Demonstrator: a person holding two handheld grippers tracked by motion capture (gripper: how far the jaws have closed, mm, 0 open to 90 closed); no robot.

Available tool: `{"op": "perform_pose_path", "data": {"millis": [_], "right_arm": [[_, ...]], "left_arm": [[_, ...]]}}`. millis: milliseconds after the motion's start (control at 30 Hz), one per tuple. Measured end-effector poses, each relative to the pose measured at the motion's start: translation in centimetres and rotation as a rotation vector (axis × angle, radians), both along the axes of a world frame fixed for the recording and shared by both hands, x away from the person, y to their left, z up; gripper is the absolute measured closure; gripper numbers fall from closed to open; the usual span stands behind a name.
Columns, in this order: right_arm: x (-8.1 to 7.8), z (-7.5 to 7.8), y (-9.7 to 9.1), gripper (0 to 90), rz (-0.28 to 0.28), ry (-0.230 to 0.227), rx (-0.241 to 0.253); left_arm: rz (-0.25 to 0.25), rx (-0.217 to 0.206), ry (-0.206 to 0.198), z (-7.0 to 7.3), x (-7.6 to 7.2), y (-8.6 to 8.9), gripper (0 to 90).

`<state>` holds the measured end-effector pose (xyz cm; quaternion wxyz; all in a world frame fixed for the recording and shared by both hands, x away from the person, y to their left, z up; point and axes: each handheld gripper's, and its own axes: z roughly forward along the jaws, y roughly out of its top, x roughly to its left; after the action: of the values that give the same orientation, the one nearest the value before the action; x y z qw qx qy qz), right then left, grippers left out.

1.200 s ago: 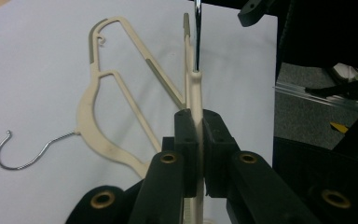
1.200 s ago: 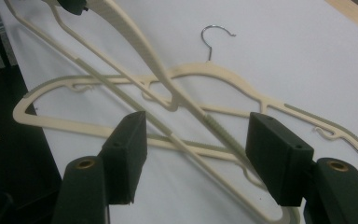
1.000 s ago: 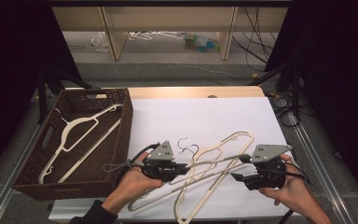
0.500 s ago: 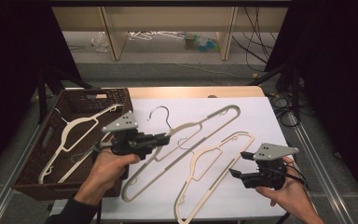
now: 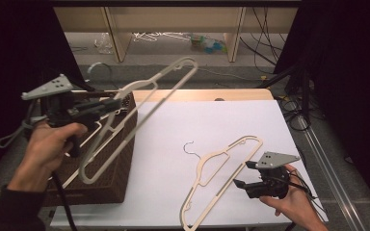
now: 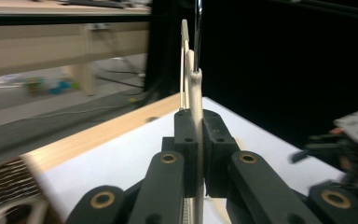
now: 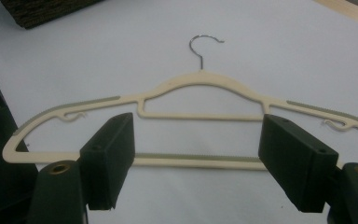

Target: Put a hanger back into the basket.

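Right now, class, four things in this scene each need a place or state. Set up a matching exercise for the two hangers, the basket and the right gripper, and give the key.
Things:
1. lifted hanger
2. second hanger
3. wicker basket
4. right gripper

Places or states:
A. at the table's left edge, with hangers inside
B. fingers spread apart, gripping nothing
C. flat on the white table top
D. in the air, clamped in the left gripper

Pairs: 1-D, 2-C, 3-A, 4-B
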<state>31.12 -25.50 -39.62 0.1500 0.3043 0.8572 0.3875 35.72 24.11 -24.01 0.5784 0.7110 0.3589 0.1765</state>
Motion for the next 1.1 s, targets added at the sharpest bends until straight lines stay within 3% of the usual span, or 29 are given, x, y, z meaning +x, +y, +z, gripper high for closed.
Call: {"op": "perform_pose_path", "data": {"millis": [100,167,233,500,533,733,1100], "right_arm": [[0.0,-0.2,0.0,28.2,-0.003,0.014,-0.002],[0.0,-0.2,0.0,28.2,0.001,0.010,-0.004],[0.1,-0.4,0.1,28.1,0.001,0.015,-0.004],[0.0,-0.6,0.2,28.1,0.001,0.026,-0.009],[0.0,-0.6,0.3,28.1,0.002,0.023,-0.010],[0.0,-0.7,0.2,28.1,0.008,0.029,-0.009],[0.1,-0.8,0.2,28.1,0.009,0.030,-0.011]], "left_arm": [[0.073,0.026,0.015,-0.7,0.7,2.8,85.6],[0.099,0.028,0.016,-1.0,0.9,3.5,85.7],[0.147,0.080,0.002,-2.1,1.1,5.6,85.6],[0.199,0.156,-0.018,-4.6,1.4,9.2,85.6],[0.206,0.150,0.004,-5.1,1.4,9.6,85.6],[0.234,0.154,0.038,-7.5,1.8,11.6,85.6],[0.233,0.159,0.095,-10.0,1.6,13.3,85.6]]}}
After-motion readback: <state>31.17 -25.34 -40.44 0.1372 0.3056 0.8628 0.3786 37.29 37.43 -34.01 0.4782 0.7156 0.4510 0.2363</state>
